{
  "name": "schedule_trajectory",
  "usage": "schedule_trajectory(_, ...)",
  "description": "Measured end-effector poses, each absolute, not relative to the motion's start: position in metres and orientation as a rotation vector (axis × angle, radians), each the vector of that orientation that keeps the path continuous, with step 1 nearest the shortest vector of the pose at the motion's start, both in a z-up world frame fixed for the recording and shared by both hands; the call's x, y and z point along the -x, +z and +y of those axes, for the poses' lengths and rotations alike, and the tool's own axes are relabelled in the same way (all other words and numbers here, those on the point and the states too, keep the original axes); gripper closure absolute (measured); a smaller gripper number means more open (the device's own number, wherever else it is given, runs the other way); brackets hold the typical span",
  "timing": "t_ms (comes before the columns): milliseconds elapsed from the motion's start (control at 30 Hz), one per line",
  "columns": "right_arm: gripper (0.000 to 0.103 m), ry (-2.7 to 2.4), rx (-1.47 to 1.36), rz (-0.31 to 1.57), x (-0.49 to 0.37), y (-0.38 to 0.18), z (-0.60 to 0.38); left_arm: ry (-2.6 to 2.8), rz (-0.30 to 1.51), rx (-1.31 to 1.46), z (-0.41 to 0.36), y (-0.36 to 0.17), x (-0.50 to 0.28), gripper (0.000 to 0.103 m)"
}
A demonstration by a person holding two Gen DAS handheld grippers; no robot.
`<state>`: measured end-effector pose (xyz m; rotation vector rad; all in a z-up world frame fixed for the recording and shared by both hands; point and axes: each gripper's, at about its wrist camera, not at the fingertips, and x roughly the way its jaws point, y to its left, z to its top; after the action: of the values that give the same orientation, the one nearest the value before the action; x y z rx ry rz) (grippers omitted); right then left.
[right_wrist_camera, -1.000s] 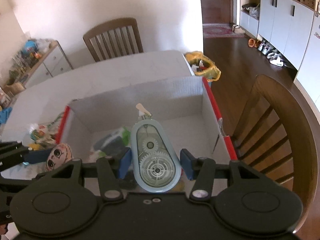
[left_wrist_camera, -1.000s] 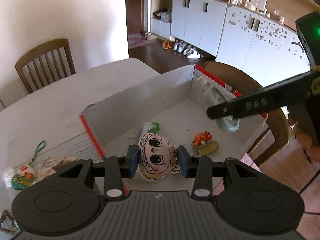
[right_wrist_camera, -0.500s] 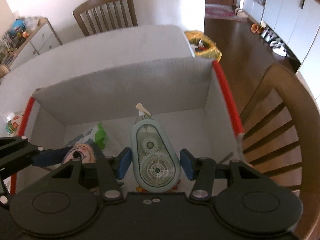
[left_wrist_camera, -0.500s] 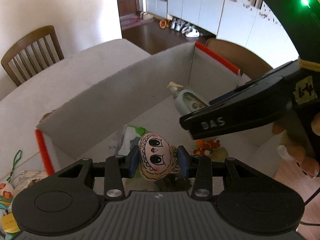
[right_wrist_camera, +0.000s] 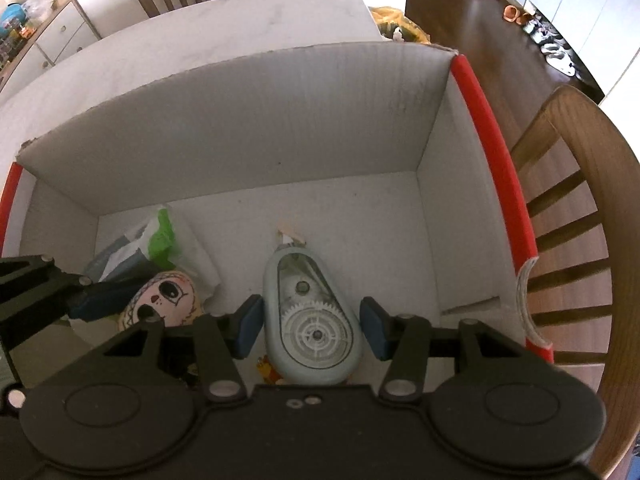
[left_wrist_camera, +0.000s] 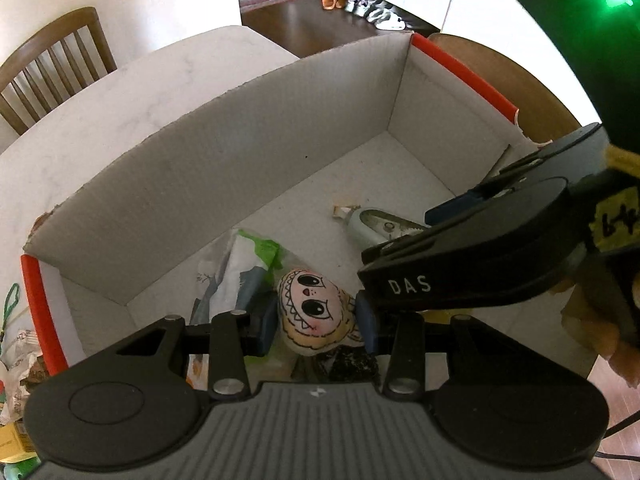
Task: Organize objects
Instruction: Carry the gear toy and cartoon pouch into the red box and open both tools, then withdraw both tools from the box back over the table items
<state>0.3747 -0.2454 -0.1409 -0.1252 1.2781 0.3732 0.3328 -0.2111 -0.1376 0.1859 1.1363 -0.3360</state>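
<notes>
Both grippers point down into an open cardboard box with red tape on its short edges, which stands on a white table.

The left gripper holds a small stuffed doll head between its blue pads; the jaws are narrow and press on both sides of it. The doll head is flat and soft, with a pale pink face, two big black eyes, a tiny red nose, a zigzag fringe line drawn in black and yellow hair around the edge. It hangs low inside the box, just above a plastic bag with green print that lies on the box floor.

The right gripper holds a correction tape dispenser. It has a light blue drop-shaped body with a clear window, and white gears and a round spool show inside. Its narrow tip with a beige end points toward the far wall of the box. The blue pads sit at its two sides; the jaws are half closed on it. It is also low in the box, near the middle of the floor, to the right of the doll head.

A wooden chair stands beside the box
</notes>
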Motion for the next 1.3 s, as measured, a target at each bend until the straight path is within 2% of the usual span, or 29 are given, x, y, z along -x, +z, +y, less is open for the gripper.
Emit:
schedule_trajectory(167, 0.051, 0.365, 0.116, 1.242, -0.368, -0.131, -0.247, -0.346, 1.122, -0.172, -0.212, -0.132, -0.333, 0.061)
schedule_trajectory(267, 0.051, 0.373, 0.104, 1.223, -0.363, -0.123, -0.251, -0.359, 1.112, -0.148, -0.207, -0.129, -0.328, 0.045)
schedule_trajectory(333, 0.051, 0.382, 0.085, 1.211, -0.360, -0.117, -0.255, -0.366, 1.093, -0.138, -0.204, -0.126, -0.324, 0.041)
schedule_trajectory(933, 0.050, 0.475, 0.054, 1.008, -0.311, -0.051, -0.271, -0.345, 0.945, -0.039, -0.157, -0.082, -0.288, 0.040)
schedule_trajectory(1300, 0.047, 0.486, 0.064, 0.874, -0.264, -0.025, -0.249, -0.324, 0.835, -0.014, -0.111, -0.045, -0.245, 0.040)
